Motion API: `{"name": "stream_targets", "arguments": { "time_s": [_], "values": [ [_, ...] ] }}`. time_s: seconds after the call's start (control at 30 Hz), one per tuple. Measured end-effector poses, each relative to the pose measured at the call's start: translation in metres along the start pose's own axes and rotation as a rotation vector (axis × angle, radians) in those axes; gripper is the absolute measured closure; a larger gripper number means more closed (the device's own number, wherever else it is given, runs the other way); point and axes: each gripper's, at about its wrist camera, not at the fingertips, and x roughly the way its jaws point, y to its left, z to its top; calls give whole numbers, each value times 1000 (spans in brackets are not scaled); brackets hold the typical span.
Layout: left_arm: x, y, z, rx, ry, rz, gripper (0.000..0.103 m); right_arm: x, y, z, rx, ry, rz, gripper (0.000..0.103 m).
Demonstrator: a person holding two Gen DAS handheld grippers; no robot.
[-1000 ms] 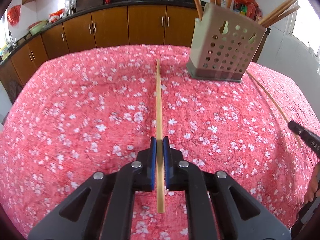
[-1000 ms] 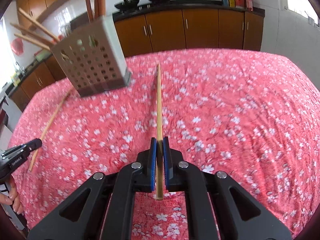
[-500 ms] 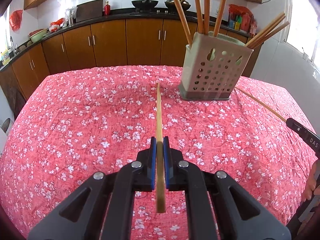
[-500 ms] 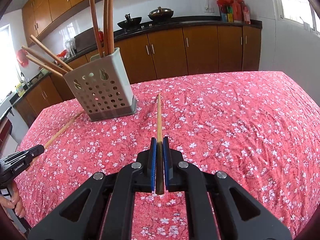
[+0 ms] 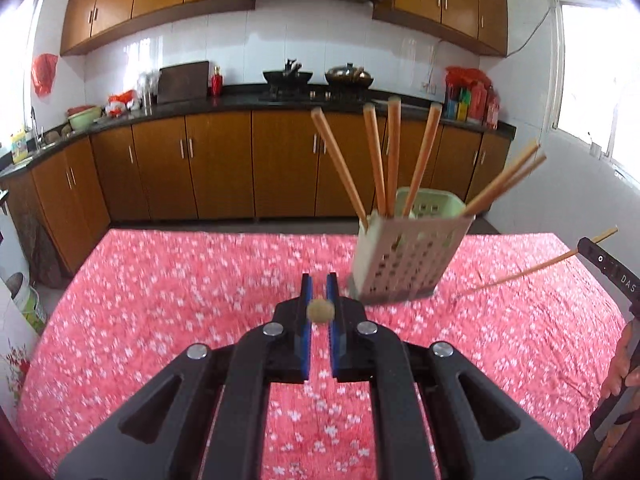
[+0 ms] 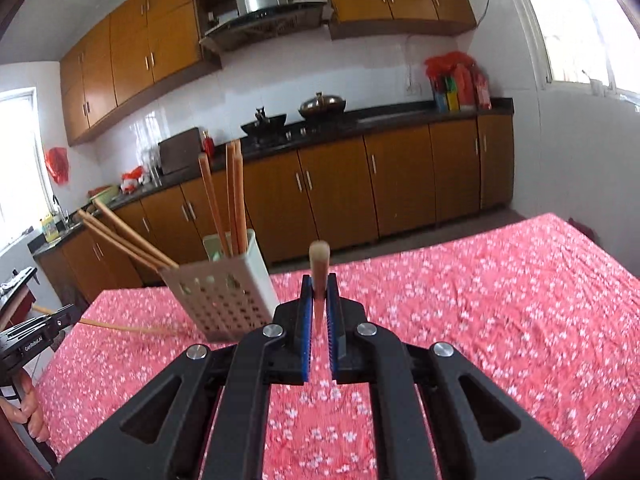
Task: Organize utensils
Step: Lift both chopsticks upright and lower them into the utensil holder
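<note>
Red floral cloth is covering the surface (image 5: 160,280), taking up most of both views, with brown kitchen cabinets (image 5: 216,164) running along the wall behind it. A pale perforated utensil holder (image 5: 408,256) is standing on the surface right of centre in the left wrist view and left of centre in the right wrist view (image 6: 222,296), with several wooden chopsticks (image 5: 376,160) sticking up and leaning out of it. The left gripper (image 5: 319,298) is clenching one chopstick (image 5: 320,310) between its blue pads, seen end-on, up off the cloth and near the holder's left side. The right gripper (image 6: 319,300) is clenching a second chopstick (image 6: 319,264), its tip poking up past the pads, just right of the holder. In the left wrist view that second chopstick (image 5: 532,268) is slanting in the air right of the holder, with the person's right hand (image 5: 622,364) at the edge. In the right wrist view the first chopstick (image 6: 120,326) is reaching toward the holder's base
</note>
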Motion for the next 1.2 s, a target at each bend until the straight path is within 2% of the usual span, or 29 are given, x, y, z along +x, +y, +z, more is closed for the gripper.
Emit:
{"name": "stream_targets", "arguments": {
  "time_s": [0.3,0.63,0.97,1.2],
  "values": [
    [-10,-2,19,5,-47,-22,95,-11,6,16,-11,-47,17,96],
    [-33,-18,41,-3,-109,-106,95,-31,22,45,-3,-121,110,96],
    [-50,-51,97,-18,-252,-178,95,-45,53,84,-35,-229,208,96],
    [-51,-66,143,-66,-358,-156,95,-37,68,108,-61,-294,222,96]
  ]
}}
